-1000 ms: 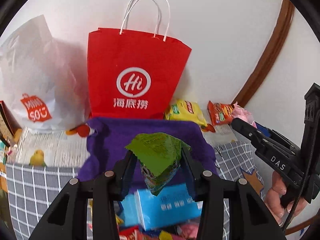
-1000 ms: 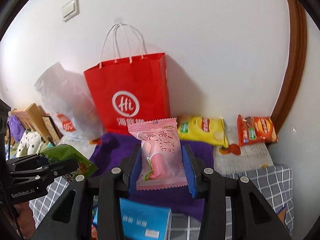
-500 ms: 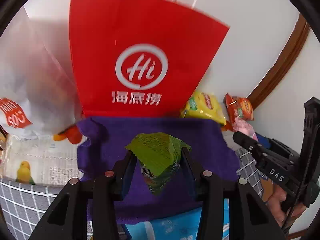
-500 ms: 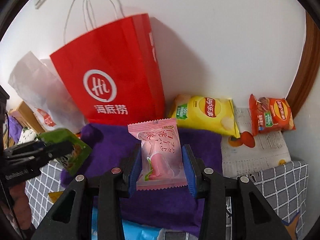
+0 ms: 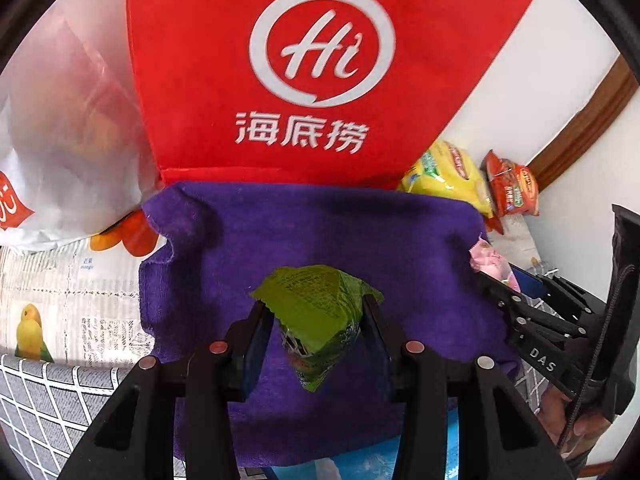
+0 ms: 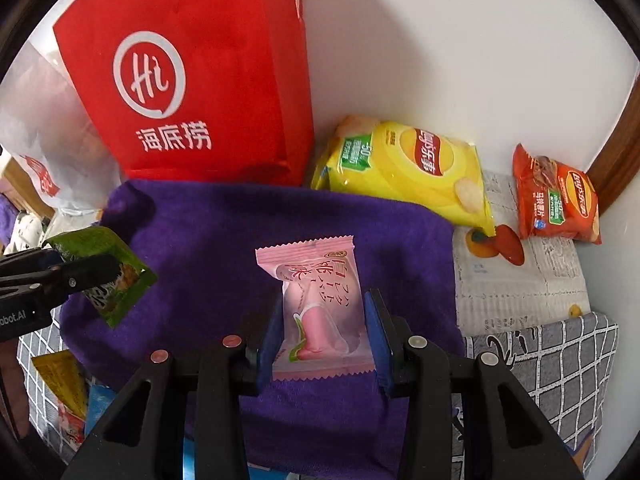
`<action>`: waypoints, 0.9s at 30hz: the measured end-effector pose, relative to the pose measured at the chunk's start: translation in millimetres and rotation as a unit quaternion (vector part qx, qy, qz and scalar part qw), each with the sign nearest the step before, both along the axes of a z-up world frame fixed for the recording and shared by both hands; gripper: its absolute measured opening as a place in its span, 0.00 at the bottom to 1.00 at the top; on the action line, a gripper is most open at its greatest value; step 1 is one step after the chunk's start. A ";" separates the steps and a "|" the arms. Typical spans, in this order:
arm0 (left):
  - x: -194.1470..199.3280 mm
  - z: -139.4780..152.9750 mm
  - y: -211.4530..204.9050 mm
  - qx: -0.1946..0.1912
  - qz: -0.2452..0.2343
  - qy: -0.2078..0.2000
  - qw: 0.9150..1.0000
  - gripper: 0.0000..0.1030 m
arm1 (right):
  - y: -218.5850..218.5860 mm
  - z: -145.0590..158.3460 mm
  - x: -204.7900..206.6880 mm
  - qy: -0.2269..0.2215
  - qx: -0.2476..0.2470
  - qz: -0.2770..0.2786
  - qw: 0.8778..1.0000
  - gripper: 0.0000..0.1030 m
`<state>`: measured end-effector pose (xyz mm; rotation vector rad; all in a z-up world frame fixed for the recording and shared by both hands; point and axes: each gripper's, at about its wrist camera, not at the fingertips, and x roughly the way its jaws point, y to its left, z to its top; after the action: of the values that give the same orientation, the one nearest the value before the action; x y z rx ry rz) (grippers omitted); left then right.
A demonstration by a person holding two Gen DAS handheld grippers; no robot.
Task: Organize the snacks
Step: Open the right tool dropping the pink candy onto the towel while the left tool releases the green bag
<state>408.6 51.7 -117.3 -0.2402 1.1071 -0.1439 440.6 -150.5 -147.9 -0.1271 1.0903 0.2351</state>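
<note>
My left gripper (image 5: 316, 320) is shut on a green snack packet (image 5: 316, 316), held just above a purple cloth (image 5: 320, 232). My right gripper (image 6: 324, 320) is shut on a pink snack packet (image 6: 320, 304) over the same purple cloth (image 6: 240, 240). In the left wrist view the right gripper (image 5: 496, 280) shows at the right edge with the pink snack packet (image 5: 490, 258). In the right wrist view the left gripper (image 6: 80, 268) comes in from the left with the green snack packet (image 6: 108, 280).
A red paper bag (image 6: 192, 80) stands against the wall behind the cloth, a white plastic bag (image 5: 60, 140) to its left. A yellow chip bag (image 6: 408, 172) and an orange chip bag (image 6: 556, 200) lie at the right. More packets (image 6: 64, 392) lie near the front left.
Both grippers have come down and forward toward the purple cloth, each still holding its packet. The red bag now fills more of both views and its handles have left the frame.
</note>
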 end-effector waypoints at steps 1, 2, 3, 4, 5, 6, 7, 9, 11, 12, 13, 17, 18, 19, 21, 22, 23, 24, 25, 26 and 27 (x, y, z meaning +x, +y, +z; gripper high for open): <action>1.4 -2.1 0.9 -0.003 0.001 0.004 1.000 0.41 | -0.2 -1.4 0.8 0.004 -0.001 -0.001 1.000 0.39; 2.6 -4.5 2.2 -0.008 0.002 0.009 1.000 0.41 | -0.7 -3.3 1.7 0.007 -0.004 -0.003 1.000 0.39; 3.2 -6.0 3.0 -0.012 0.002 0.012 1.000 0.41 | -0.7 -5.0 2.5 0.008 -0.010 -0.004 1.000 0.39; 3.6 -7.5 3.3 -0.014 0.002 0.016 1.000 0.41 | -0.4 -6.7 2.8 0.010 -0.017 -0.006 1.000 0.39; 4.1 -8.1 1.9 -0.014 0.002 0.017 1.000 0.41 | 0.0 -7.5 3.3 0.011 -0.020 -0.007 1.000 0.39; 4.3 -8.7 1.7 -0.013 0.002 0.018 1.000 0.41 | -0.1 -8.7 3.7 0.013 -0.021 -0.007 1.000 0.39; 5.6 -10.1 -0.2 -0.010 0.002 0.020 1.000 0.41 | 0.0 -9.7 3.6 0.015 -0.021 -0.006 1.000 0.39; 6.9 -12.8 -1.7 -0.010 0.002 0.024 1.000 0.41 | -0.1 -10.8 4.0 0.016 -0.024 -0.006 1.000 0.39; 8.6 -15.0 -3.0 -0.011 0.000 0.028 1.000 0.41 | -0.1 -10.8 3.8 0.015 -0.025 -0.006 1.000 0.39; 8.4 -16.1 -2.8 -0.012 -0.002 0.030 0.999 0.41 | -0.2 -10.7 3.9 0.015 -0.025 -0.005 1.000 0.39; 8.6 -17.3 -3.4 -0.014 -0.004 0.033 0.999 0.41 | 0.1 -10.5 3.6 0.015 -0.026 -0.005 1.000 0.39; 8.9 -19.0 -5.1 -0.014 -0.007 0.036 0.999 0.41 | 1.2 -10.7 3.7 0.011 -0.032 -0.004 0.999 0.40; 8.8 -19.4 -5.6 -0.013 -0.008 0.037 0.999 0.41 | 2.3 -10.8 3.2 0.012 -0.034 -0.003 0.999 0.41; 8.9 -19.7 -5.7 -0.012 -0.008 0.039 0.999 0.41 | 2.6 -11.2 3.4 0.012 -0.035 -0.003 0.999 0.42; 9.5 -20.7 -5.7 -0.012 -0.009 0.042 0.999 0.41 | 2.9 -11.6 3.5 0.012 -0.036 -0.001 0.999 0.52; 9.9 -21.1 -5.8 -0.013 -0.009 0.043 0.999 0.41 | 2.9 -11.5 3.7 0.013 -0.036 0.001 0.999 0.56; 10.2 -21.6 -6.3 -0.013 -0.010 0.045 0.999 0.41 | 2.9 -10.8 3.8 0.013 -0.035 0.003 0.999 0.60; 10.8 -22.0 -6.8 -0.012 -0.010 0.047 0.999 0.41 | 2.7 -8.9 3.5 0.012 -0.033 0.005 0.999 0.60; 10.8 -22.4 -6.8 -0.011 -0.011 0.049 0.999 0.41 | 2.6 -6.6 3.1 0.010 -0.031 0.005 0.999 0.60; 11.4 -23.1 -7.7 -0.011 -0.011 0.051 0.999 0.41 | 2.4 -3.7 2.0 0.008 -0.029 0.006 1.000 0.61; 11.8 -23.3 -7.9 -0.010 -0.011 0.052 0.999 0.41 | 2.1 0.4 0.5 0.004 -0.025 0.007 1.000 0.62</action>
<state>420.4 43.8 -140.6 -0.2562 1.2116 -0.1648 441.1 -148.3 -147.5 -0.1780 1.1039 0.2204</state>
